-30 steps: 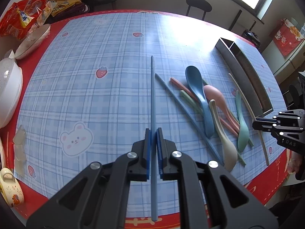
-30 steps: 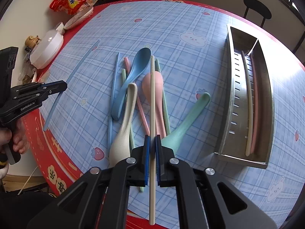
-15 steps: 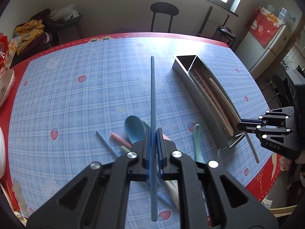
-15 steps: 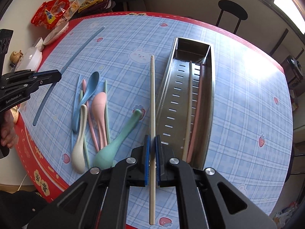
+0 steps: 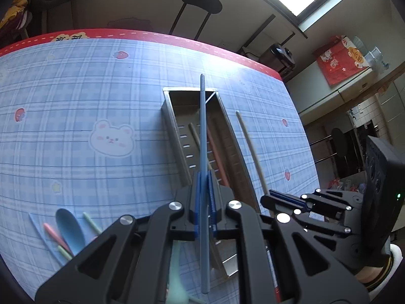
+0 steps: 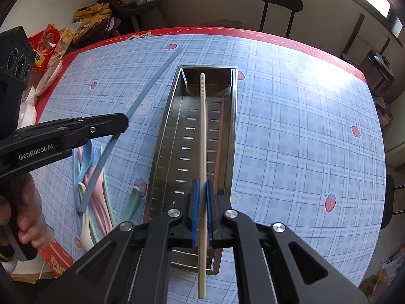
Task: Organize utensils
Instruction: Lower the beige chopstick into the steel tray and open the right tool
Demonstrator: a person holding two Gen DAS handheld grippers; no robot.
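The long perforated stainless-steel utensil tray is the landmark here, lying lengthwise on the blue plaid, red-edged counter. The right gripper is hanging over the near end of that tray, its fingers pinched fully together on a slim cream chopstick. The stick is running parallel to the tray's length, above its middle, presumably so it can drop flat between the walls rather than bridge them. A pink chopstick is already lying inside the tray along its right wall, and in the left wrist view a second pale stick seems to be resting beside it, though the held utensil is partly covering it.

The left gripper is also clamped tight, holding a long blue chopstick near its middle. Seen from the right wrist, that stick is slanting above the counter to the left of the tray, apart from it, likely waiting its turn.

Left of the tray, near the counter's front edge, the remaining pastel plastic spoons and chopsticks are lying in a loose pile, a mint spoon handle closest to the tray wall.
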